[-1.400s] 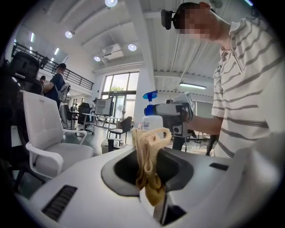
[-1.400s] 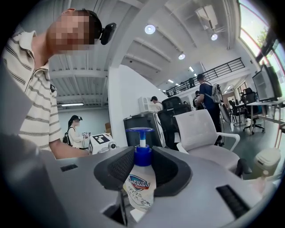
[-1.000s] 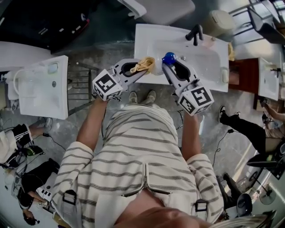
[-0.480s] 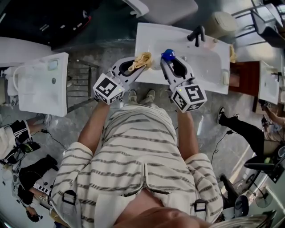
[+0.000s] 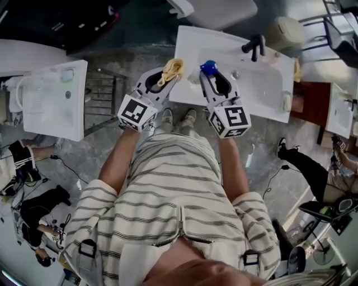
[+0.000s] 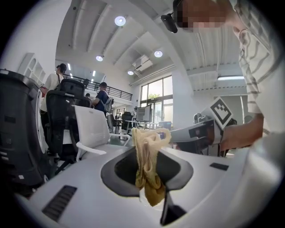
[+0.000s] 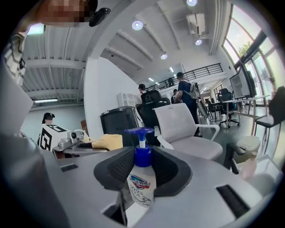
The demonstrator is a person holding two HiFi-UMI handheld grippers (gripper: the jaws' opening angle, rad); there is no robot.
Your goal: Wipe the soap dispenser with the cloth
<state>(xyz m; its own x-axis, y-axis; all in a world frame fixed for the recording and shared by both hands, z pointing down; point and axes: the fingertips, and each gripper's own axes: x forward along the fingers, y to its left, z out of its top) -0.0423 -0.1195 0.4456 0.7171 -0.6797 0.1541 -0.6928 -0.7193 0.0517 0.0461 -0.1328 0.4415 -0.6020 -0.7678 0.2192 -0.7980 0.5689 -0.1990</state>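
The left hand-held gripper point(image 5: 168, 77) is clenched on a crumpled pale-yellow cloth point(image 6: 146, 153), which bunches above the jaw tips and hangs in a fold below them. The right hand-held gripper point(image 7: 141, 156) grasps a clear plastic soap dispenser with a blue pump head point(image 7: 141, 182). Its jaws press on the bottle's shoulder just under the blue collar, and the bottle stands upright. Both things are held in the air, with a clear gap between cloth and pump head.

Below them runs the near edge of a white washbasin point(image 5: 263, 84). The dispenser sits over that edge near the left corner, and the cloth is just beyond the corner, over grey floor point(image 5: 137, 64). The basin's bowl and a black tap point(image 5: 253, 44) lie well beyond the tips, with open room above the bowl. To the left, a dark metal rack point(image 5: 103, 95) and a second white basin point(image 5: 56, 106) stand well apart. A white chair point(image 5: 218, 11) stands behind the washbasin.

In the head view only the pump head shows, because the right hand-held gripper's body covers the bottle. In the right gripper view the jaws cut off the bottle's base, and the print on its red-and-blue label is too small to read whole. The marker cubes point(image 5: 137, 111) hide both hands in the head view.

Both bare forearms point(image 5: 120, 162) reach forward from striped sleeves point(image 5: 95, 201). The grippers point roughly level and angle inward, so the tips are nearer together than the cubes.
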